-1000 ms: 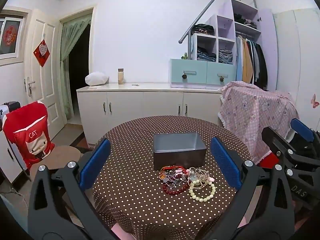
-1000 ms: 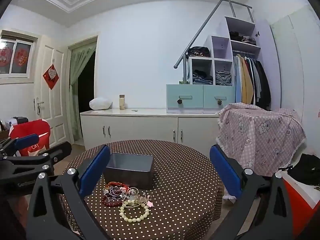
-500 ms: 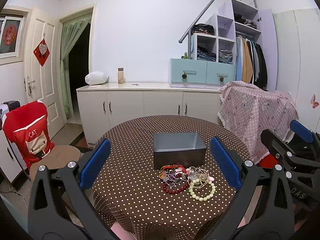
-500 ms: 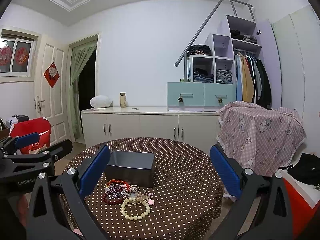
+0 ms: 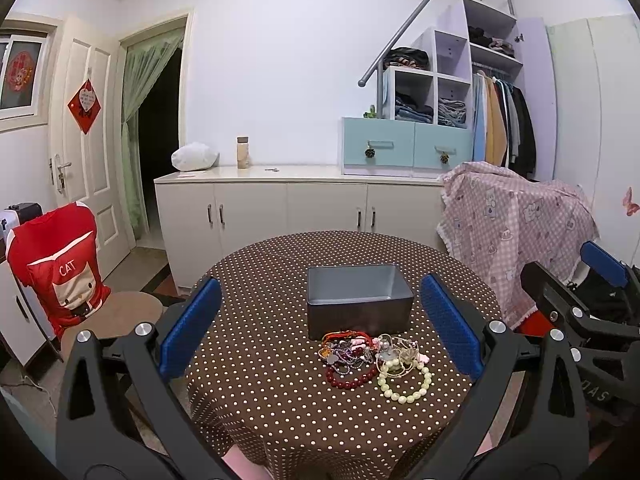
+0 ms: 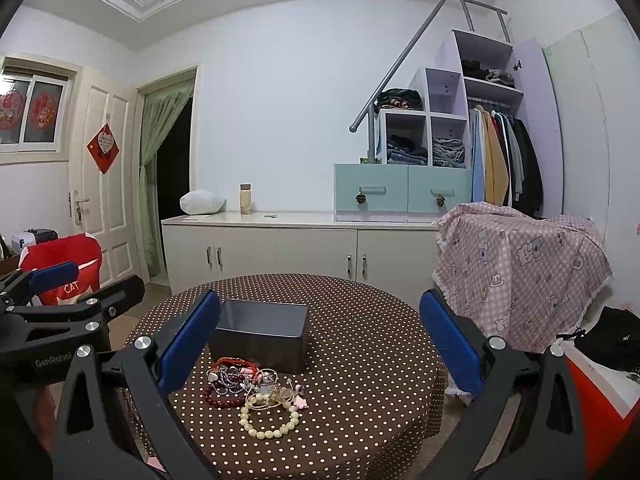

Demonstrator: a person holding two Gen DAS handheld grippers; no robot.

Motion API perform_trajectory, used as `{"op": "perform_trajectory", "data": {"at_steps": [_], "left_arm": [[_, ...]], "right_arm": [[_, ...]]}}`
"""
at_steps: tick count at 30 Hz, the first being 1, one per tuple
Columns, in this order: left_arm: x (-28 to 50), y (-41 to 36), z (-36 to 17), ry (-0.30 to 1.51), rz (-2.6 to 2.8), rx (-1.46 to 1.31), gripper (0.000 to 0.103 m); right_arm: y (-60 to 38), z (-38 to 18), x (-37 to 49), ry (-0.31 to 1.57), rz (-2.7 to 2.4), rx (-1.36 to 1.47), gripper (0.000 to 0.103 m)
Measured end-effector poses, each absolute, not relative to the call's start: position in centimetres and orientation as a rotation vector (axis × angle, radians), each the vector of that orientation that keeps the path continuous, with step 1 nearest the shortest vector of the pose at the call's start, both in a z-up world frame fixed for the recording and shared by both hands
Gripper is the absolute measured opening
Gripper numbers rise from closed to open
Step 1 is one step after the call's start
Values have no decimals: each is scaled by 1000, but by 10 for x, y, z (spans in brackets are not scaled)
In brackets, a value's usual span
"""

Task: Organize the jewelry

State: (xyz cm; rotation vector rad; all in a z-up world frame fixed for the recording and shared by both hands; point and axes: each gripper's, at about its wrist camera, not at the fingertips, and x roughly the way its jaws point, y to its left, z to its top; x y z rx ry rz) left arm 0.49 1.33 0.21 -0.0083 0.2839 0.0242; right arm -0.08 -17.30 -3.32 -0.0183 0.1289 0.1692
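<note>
Left wrist view: jewelry pile [image 5: 372, 358] lies on the dotted desk [image 5: 260, 380] just before the grey box [image 5: 358, 300]; white cabinets [image 5: 280, 212] stand behind. Left gripper [image 5: 320, 326] and right gripper [image 6: 320, 344] both gape, holding nothing.

A round table [image 6: 360, 344] covered in a brown dotted cloth is seen between the wide-spread blue fingers of the right gripper [image 6: 320, 344]. A grey box [image 6: 260, 334] is set on it, with a heap of jewelry [image 6: 252, 392] just in front. The left gripper [image 6: 68, 292] is held at the left edge.
</note>
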Motion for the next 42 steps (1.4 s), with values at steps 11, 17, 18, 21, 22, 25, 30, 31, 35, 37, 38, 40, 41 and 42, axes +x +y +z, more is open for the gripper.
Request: {"op": "perform_trajectory", "data": {"at_steps": [11,17,18,21,22,25,30,31,35,37,38,40,41,42], "left_arm": [[5,15,1,286,25,-10,97],[6,14,2,286,24,-10,97],[6,14,2,286,24,-10,97],[6,15,2,285,24,-8,97],[7,15,2,285,25,-7,97],[7,16,3,283,26,-9,97],[8,17,5,283,27,-14,97],[8,17,5,283,29,-12,97],[7,18,5,282,29,-11,97],[7,18,4,284,29,-12,97],[7,18,4,284,29,-12,97],[7,19,4,286,30,-11,97],[7,18,4,285,30,-12,97],[7,18,3,286,30,-11,97]], "right_arm": [[-172,-33,2,138,176,-17,96],[-171,-32,3,138,176,-21,96],[-172,-32,3,139,176,-19,96],[-171,-32,2,139,174,-20,96],[-171,-32,2,139,174,-20,96],[-171,-32,3,138,175,-20,96],[-170,-32,3,140,178,-22,96],[-170,-32,3,140,178,-23,96],[-171,-33,3,143,180,-19,96],[-171,-33,3,143,179,-19,96],[-171,-34,3,143,179,-19,96],[-172,-34,3,144,181,-18,96],[-172,-34,3,145,182,-18,96],[-172,-34,3,147,184,-18,96]]}}
